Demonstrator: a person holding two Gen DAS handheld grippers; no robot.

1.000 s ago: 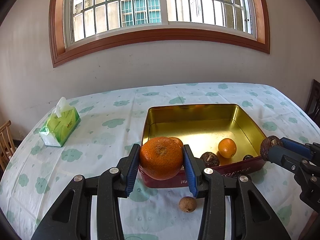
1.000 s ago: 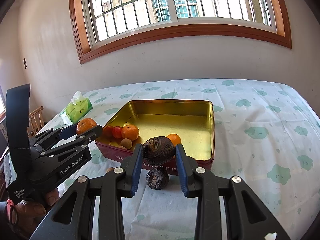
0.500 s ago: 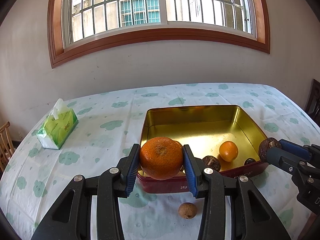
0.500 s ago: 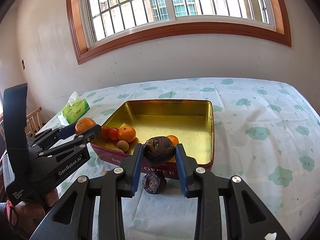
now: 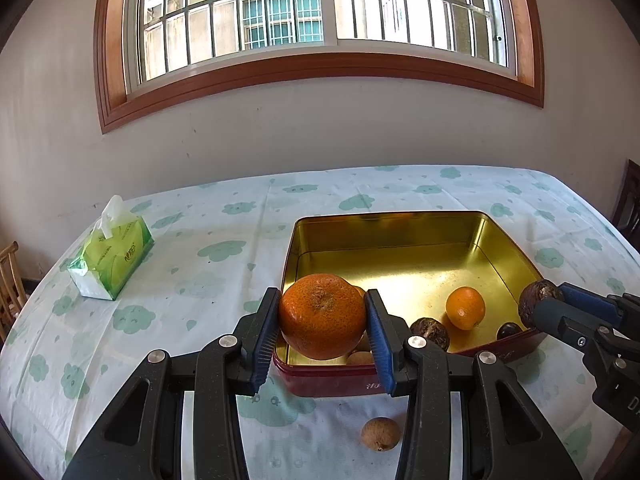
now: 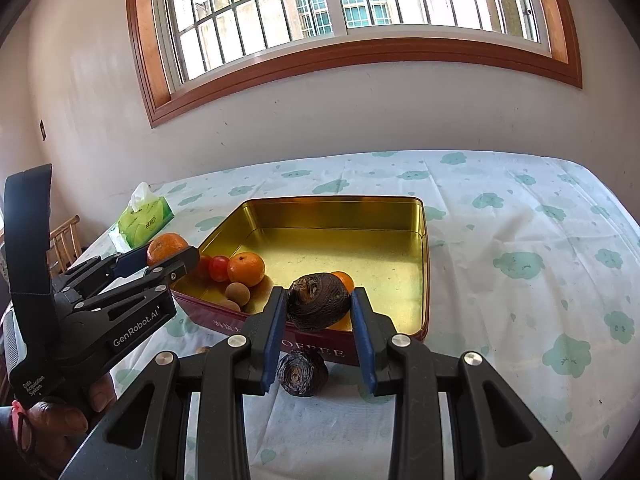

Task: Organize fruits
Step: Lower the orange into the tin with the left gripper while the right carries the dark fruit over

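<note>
Left gripper [image 5: 322, 330] clenched on large orange [image 5: 322, 317], right gripper [image 6: 319, 314] on dark wrinkled fruit [image 6: 318, 300], both poised over the gold tin's [image 5: 404, 232] near edge, apparently for dropping in; cloud-print tablecloth [image 6: 520, 240], tissue pack [image 5: 112, 258] at left edge, barred window [image 5: 320, 12].

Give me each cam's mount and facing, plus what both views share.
Left wrist: on the left hand-held gripper, looking forward and down past the big orange it clamps at the gold tin; no body visible.
Right wrist: on the right hand-held gripper, clamping a dark wrinkled fruit, facing the tin from its other near corner; a person's fingers show lower left.
Shared: tin, tissue pack, window, each other's gripper.
</note>
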